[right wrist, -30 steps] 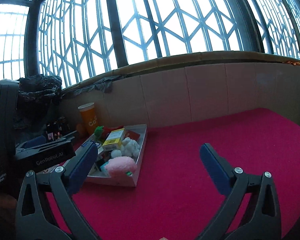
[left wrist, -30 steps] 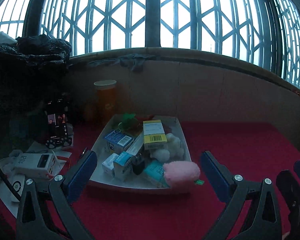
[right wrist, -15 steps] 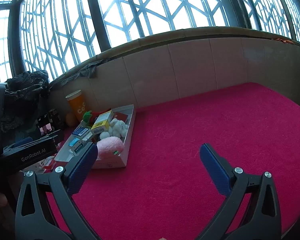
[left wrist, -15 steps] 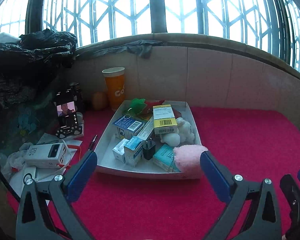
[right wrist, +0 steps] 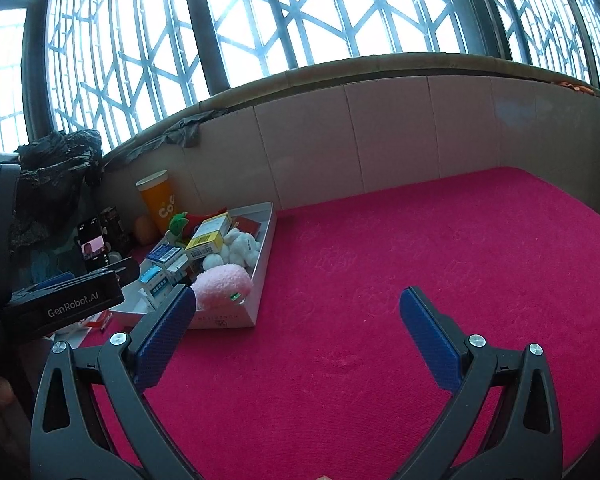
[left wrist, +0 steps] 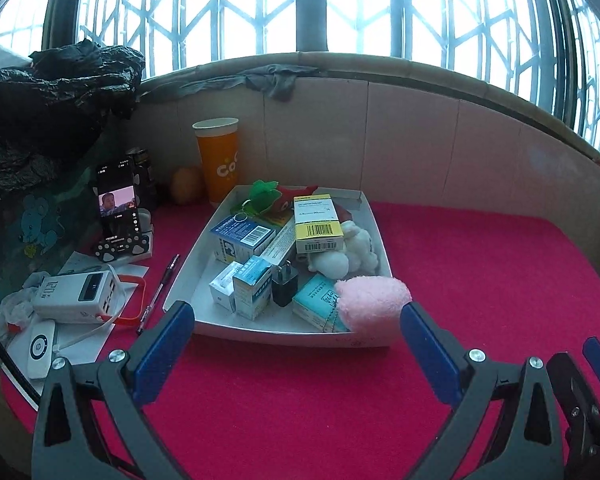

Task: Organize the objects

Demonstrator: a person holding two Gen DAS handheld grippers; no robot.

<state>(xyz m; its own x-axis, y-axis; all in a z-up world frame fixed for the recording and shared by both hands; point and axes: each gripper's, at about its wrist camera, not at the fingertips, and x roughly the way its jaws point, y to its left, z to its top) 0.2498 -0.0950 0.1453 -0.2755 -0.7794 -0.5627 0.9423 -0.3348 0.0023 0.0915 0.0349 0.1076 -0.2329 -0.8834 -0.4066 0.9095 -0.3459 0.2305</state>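
Note:
A white tray point(left wrist: 204, 256) on the red cloth holds several small boxes, a yellow-topped box point(left wrist: 316, 222), a black plug point(left wrist: 284, 288), a white plush point(left wrist: 352, 248), a pink plush point(left wrist: 374, 300) at its near right corner and a green and red plush point(left wrist: 272, 196) at the back. My left gripper point(left wrist: 296, 326) is open and empty, just in front of the tray. My right gripper point(right wrist: 298, 312) is open and empty over bare red cloth, to the right of the tray point(right wrist: 260, 272). The left gripper's body point(right wrist: 60, 304) shows in the right wrist view.
An orange paper cup point(left wrist: 218, 160) stands behind the tray by the tiled wall. Left of the tray lie a pen point(left wrist: 160, 292), a white power bank point(left wrist: 76, 292), a phone on a stand point(left wrist: 118, 208) and papers. The red cloth point(right wrist: 440, 248) stretches right.
Both grippers have tilted down and risen a little, so the tray and the cloth show from higher up. The right view has swung right. Both grippers stayed open.

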